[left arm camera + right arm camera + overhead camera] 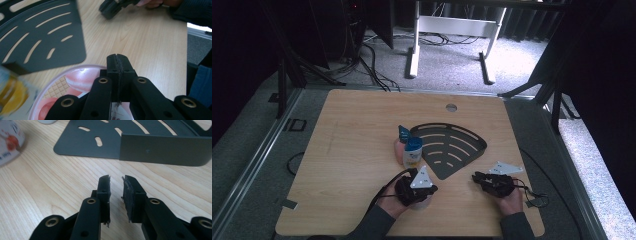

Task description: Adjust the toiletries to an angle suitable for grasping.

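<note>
Left claw point(117, 65) (shut) seemingly grips pink cup point(75, 82).

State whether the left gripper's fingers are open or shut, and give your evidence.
Shut. In the left gripper view, the left gripper has its two black fingers pressed flat together with no gap, above a pink container.

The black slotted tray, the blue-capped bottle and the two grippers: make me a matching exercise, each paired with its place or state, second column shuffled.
Things
1. black fan-shaped slotted metal tray
2. white-labelled bottle with blue cap
3. left gripper
4. right gripper

Places or states
A. jaws apart, nothing between them
B. lies flat in the middle of the wooden table
C. jaws shut, above a pink round container
D. stands beside the tray's left side

Pairs: 1-B, 2-D, 3-C, 4-A
</note>
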`<act>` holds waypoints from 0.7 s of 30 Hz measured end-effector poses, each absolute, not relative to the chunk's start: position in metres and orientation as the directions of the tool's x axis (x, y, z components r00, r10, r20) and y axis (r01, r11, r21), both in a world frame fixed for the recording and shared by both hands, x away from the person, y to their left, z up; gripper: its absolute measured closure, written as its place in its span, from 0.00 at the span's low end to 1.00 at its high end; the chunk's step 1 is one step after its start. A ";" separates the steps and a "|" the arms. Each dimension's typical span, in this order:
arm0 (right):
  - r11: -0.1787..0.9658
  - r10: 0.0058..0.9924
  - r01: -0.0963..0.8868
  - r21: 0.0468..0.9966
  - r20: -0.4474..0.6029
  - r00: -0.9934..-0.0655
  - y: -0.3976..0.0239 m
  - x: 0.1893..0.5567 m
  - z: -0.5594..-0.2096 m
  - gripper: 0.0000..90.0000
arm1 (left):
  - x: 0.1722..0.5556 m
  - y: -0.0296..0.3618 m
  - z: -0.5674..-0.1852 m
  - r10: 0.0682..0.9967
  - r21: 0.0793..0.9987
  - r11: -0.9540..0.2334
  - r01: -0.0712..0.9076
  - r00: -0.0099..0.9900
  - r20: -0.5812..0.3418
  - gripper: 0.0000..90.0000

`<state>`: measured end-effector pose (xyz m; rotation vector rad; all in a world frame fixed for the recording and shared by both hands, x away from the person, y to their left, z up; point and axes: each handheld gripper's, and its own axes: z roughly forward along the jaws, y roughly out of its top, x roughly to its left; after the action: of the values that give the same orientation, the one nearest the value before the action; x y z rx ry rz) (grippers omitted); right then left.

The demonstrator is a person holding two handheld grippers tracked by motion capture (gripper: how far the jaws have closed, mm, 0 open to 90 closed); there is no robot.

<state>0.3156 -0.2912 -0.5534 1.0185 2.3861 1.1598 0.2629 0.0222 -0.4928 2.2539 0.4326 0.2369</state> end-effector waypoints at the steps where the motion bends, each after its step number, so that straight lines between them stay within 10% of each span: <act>1: 0.423 0.707 0.467 0.777 0.039 -0.706 -0.291 0.316 -0.553 0.84 | 0.263 0.020 -0.493 0.376 0.755 -0.616 0.226 0.926 0.030 0.99; 21: 0.418 0.708 0.476 0.774 0.051 -0.704 -0.290 0.317 -0.553 0.84 | 0.265 -0.033 -0.489 0.298 0.733 -0.664 0.148 0.951 0.078 0.98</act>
<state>0.3167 -0.2900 -0.5529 1.0288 2.3925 1.1669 0.2646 -0.0332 -0.4889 2.3049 0.3123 0.2432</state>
